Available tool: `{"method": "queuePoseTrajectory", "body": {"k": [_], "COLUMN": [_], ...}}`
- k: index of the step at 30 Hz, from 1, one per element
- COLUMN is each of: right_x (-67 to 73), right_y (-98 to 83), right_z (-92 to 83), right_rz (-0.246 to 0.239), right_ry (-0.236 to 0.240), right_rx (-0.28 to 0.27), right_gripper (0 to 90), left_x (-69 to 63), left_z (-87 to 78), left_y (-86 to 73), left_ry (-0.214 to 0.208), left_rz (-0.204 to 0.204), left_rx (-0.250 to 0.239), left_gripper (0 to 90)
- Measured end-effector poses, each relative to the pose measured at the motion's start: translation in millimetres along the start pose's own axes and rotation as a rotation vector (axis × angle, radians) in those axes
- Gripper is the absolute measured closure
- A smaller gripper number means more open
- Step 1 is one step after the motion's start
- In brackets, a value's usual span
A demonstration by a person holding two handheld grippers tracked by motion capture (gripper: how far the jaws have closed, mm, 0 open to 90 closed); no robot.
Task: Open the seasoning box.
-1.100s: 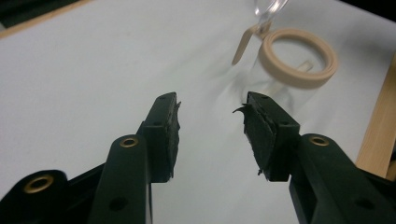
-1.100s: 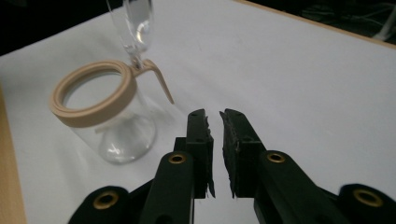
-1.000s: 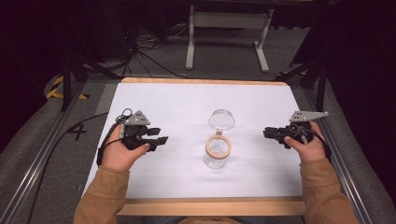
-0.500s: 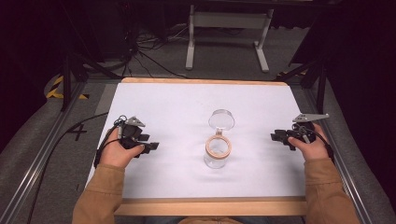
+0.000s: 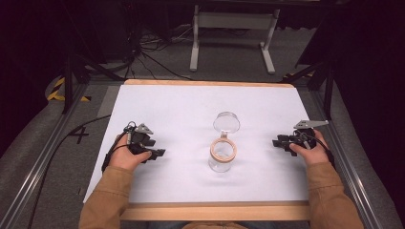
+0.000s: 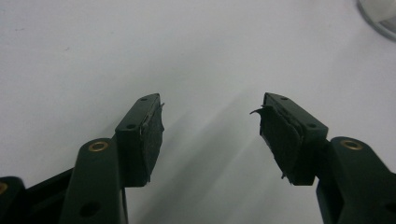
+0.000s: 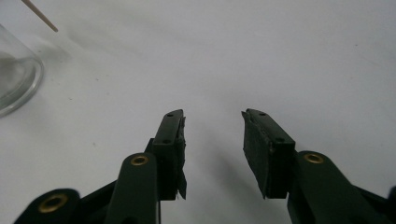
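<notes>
A clear glass jar (image 5: 222,155) with a wooden ring at its mouth stands mid-table. Just behind it lies a round clear glass piece (image 5: 226,121). My left gripper (image 5: 158,153) rests low on the white sheet left of the jar, pointing right. Its jaws have just been opening and stand open with nothing between them (image 6: 212,105). My right gripper (image 5: 278,141) sits right of the jar, pointing left. Its jaws have also just been opening, with only bare sheet between them (image 7: 214,116). The jar's base (image 7: 16,77) shows at the left of the right gripper view.
The white sheet (image 5: 181,109) covers a wooden-edged table (image 5: 215,211). Metal rails run along both sides. A grey stand (image 5: 231,21) and cables lie on the floor beyond the far edge. A curved glass edge (image 6: 380,18) shows at the top right of the left gripper view.
Both hands have sunk toward the sheet and drifted slightly nearer the table's front. Both pairs of jaws stand wider than before. The jar and glass piece have not moved.
</notes>
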State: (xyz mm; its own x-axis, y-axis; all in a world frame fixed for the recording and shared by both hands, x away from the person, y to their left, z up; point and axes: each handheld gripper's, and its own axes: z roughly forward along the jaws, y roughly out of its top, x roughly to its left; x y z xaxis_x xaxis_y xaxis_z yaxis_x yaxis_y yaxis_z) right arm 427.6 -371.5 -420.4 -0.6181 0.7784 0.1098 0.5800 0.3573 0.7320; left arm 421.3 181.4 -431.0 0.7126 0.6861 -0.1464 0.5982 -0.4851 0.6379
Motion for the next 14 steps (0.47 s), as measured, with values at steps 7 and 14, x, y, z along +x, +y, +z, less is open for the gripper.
{"method": "queuePoseTrajectory", "body": {"k": [7, 14], "right_x": [1.4, 4.4], "right_y": [-3.0, 1.4], "right_z": [5.3, 0.1], "right_rz": [-0.023, -0.016], "right_ry": [0.006, 0.023], "right_rx": [0.017, -0.017], "right_gripper": [55.6, 53.1], "left_x": [-3.0, -3.3], "left_z": [1.5, -4.0], "left_y": [1.8, 2.4], "left_ry": [-0.001, -0.005], "left_rz": [0.015, -0.001], "left_rx": [-0.003, -0.024], "left_gripper": [39.4, 37.0]}}
